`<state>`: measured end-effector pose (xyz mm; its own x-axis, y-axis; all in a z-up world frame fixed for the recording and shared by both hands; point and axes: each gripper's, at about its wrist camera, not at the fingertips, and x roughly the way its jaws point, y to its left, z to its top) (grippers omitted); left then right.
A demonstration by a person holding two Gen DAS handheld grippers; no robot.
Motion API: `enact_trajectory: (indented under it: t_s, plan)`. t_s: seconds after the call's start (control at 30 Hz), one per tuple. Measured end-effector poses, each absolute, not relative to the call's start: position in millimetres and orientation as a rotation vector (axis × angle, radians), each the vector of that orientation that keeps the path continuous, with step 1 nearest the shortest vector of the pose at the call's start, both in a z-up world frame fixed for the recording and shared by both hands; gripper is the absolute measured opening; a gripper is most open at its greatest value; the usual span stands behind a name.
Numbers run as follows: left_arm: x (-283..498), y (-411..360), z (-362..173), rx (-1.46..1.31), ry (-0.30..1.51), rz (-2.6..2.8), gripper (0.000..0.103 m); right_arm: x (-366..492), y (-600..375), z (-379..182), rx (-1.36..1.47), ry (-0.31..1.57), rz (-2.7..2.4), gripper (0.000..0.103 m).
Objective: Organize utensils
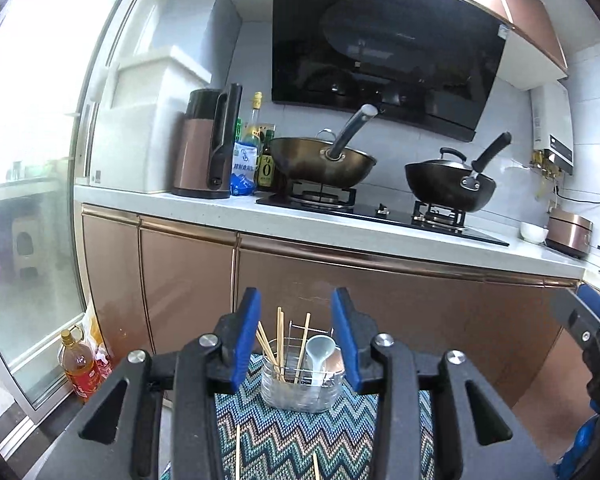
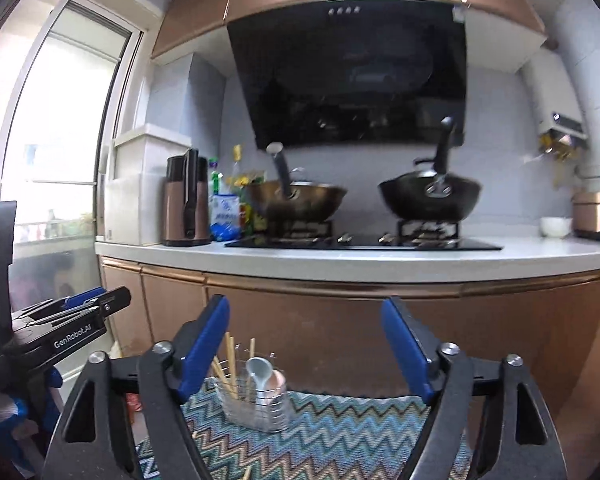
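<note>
A clear utensil holder (image 1: 300, 388) stands on a zigzag-patterned mat (image 1: 284, 436) below and ahead of both grippers. Upright in it are several wooden chopsticks (image 1: 280, 340) and a pale blue spoon (image 1: 316, 352). The right wrist view shows the same holder (image 2: 256, 404) with the spoon (image 2: 258, 370) and a pinkish spoon (image 2: 278, 380) beside it. Loose chopsticks (image 1: 238, 452) lie on the mat nearer to me. My left gripper (image 1: 296, 300) is open and holds nothing. My right gripper (image 2: 306, 304) stands wide open, also with nothing in it.
Behind the mat runs a copper-fronted kitchen counter (image 1: 300, 224) with a hob, two woks (image 1: 324, 160) (image 1: 448, 188), a kettle (image 1: 204, 148) and bottles. An oil bottle (image 1: 80, 364) stands on the floor by the glass door at left. A rice cooker (image 2: 596, 216) sits far right.
</note>
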<state>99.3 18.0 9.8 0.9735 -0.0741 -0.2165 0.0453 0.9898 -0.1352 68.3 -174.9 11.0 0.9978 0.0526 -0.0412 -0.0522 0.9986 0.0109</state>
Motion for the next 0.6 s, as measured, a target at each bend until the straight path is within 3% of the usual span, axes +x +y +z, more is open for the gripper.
enact_trajectory:
  t_s: [0.17,0.43,0.6]
  plan:
    - [77,16,12,-0.119,0.186,-0.045,0.051,47,-180,10,0.007,0.022,0.034,0.087]
    - [54,13,11,-0.091,0.17,-0.03,0.052,22,-195,-1,0.071,-0.009,-0.009,0.103]
    - [42,9,12,-0.097,0.159,-0.02,0.052,8,-203,-4,0.082,-0.04,-0.053,0.103]
